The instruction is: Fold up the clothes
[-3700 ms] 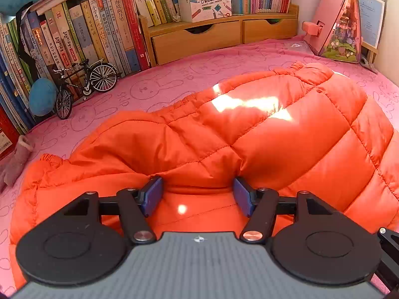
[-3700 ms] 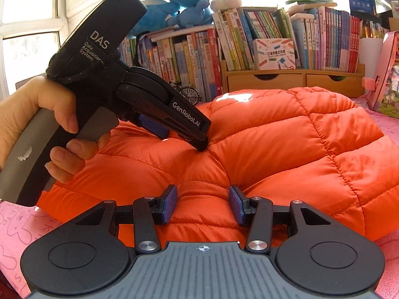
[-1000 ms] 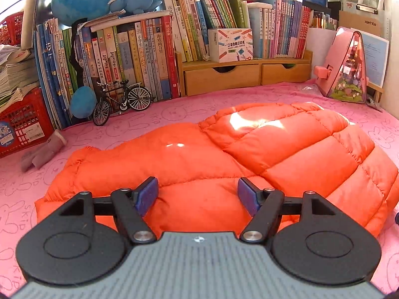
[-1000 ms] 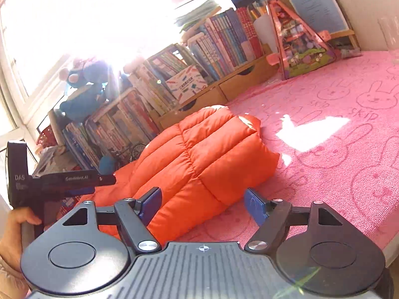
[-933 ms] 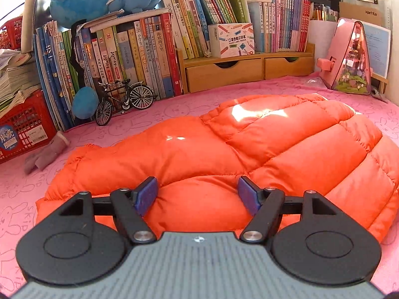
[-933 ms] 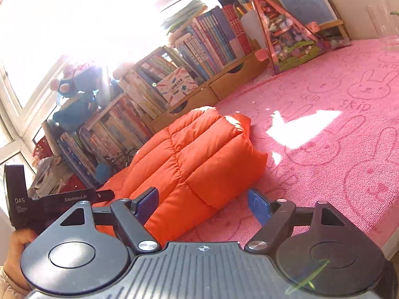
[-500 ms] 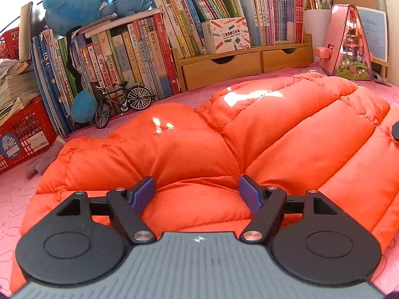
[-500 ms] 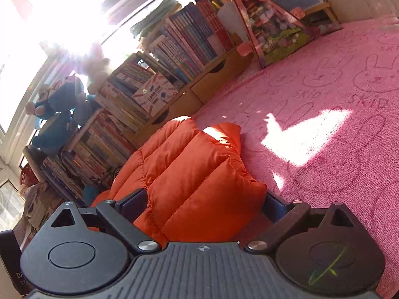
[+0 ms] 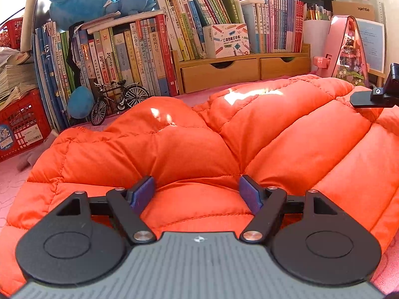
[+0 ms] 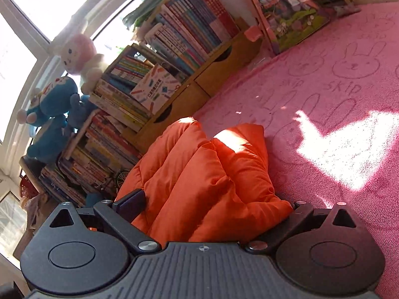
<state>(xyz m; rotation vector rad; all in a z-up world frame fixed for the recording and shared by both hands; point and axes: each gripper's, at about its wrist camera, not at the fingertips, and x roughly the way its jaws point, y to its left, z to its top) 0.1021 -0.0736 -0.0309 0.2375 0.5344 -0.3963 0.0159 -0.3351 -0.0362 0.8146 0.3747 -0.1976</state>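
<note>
An orange quilted puffer jacket [image 9: 224, 144] lies bunched on a pink rabbit-print cloth [image 10: 336, 99]. My left gripper [image 9: 198, 191] is open, its blue-padded jaws pressed down on the jacket's near edge with padding bulging between them. My right gripper [image 10: 212, 204] is wide open, straddling the jacket's end [image 10: 199, 182]; one finger [image 10: 131, 203] shows, the other is hidden under the fabric. The right gripper's finger [image 9: 366, 98] also shows at the right edge of the left wrist view, lying over the jacket.
A row of books [image 9: 139, 49] and wooden drawers [image 9: 239, 71] stand at the back, with a model bicycle [image 9: 117, 101], plush toys [image 9: 82, 2], a red crate [image 9: 20, 124] and a pink triangular toy house [image 9: 346, 52]. Bare pink cloth lies right of the jacket.
Both grippers have closed in on the jacket. The left one came lower over the near edge. The right one tilted and slid around the jacket's end, hiding one finger beneath it.
</note>
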